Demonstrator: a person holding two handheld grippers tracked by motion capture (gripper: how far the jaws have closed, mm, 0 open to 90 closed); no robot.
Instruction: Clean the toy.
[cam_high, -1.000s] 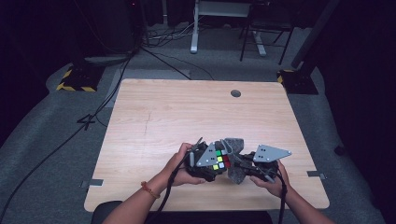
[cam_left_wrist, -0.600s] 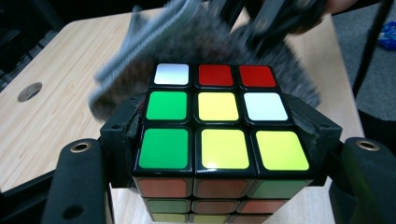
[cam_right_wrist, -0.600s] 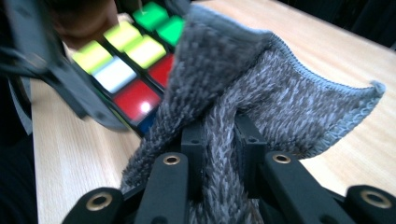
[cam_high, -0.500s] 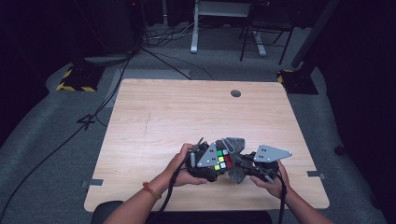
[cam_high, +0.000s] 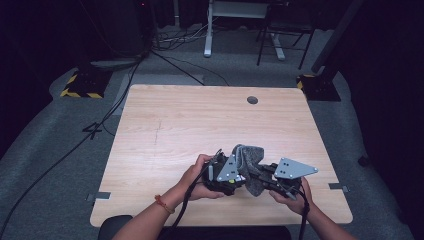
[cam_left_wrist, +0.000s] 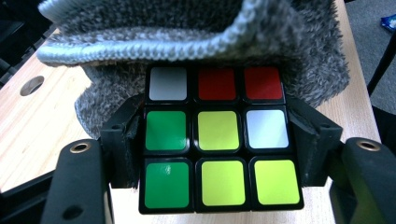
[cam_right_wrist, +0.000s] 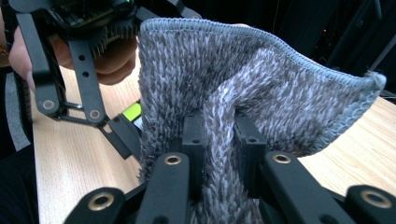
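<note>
A Rubik's cube (cam_left_wrist: 217, 130) shows a face of green, yellow, red and white stickers, and my left gripper (cam_left_wrist: 217, 156) is shut on its two sides. A grey knitted cloth (cam_left_wrist: 187, 28) hangs over the cube's far edge. My right gripper (cam_right_wrist: 219, 135) is shut on a fold of that cloth (cam_right_wrist: 224, 70), which rises like an open pouch. In the high view both hands sit near the table's front edge, with the left gripper (cam_high: 226, 176) and right gripper (cam_high: 262, 179) close together under the cloth (cam_high: 250, 159). A lime sliver of the cube (cam_right_wrist: 132, 112) peeks beside the cloth.
The wooden table (cam_high: 175, 125) has a round cable hole (cam_high: 252, 100) near its far edge. Cables run across the grey floor at the left. A stand base with yellow-black tape (cam_high: 80, 86) sits beyond the far left corner.
The cube's coloured face showed from above before; now the grey cloth lies over it. The left gripper has rolled so its grey plate faces up.
</note>
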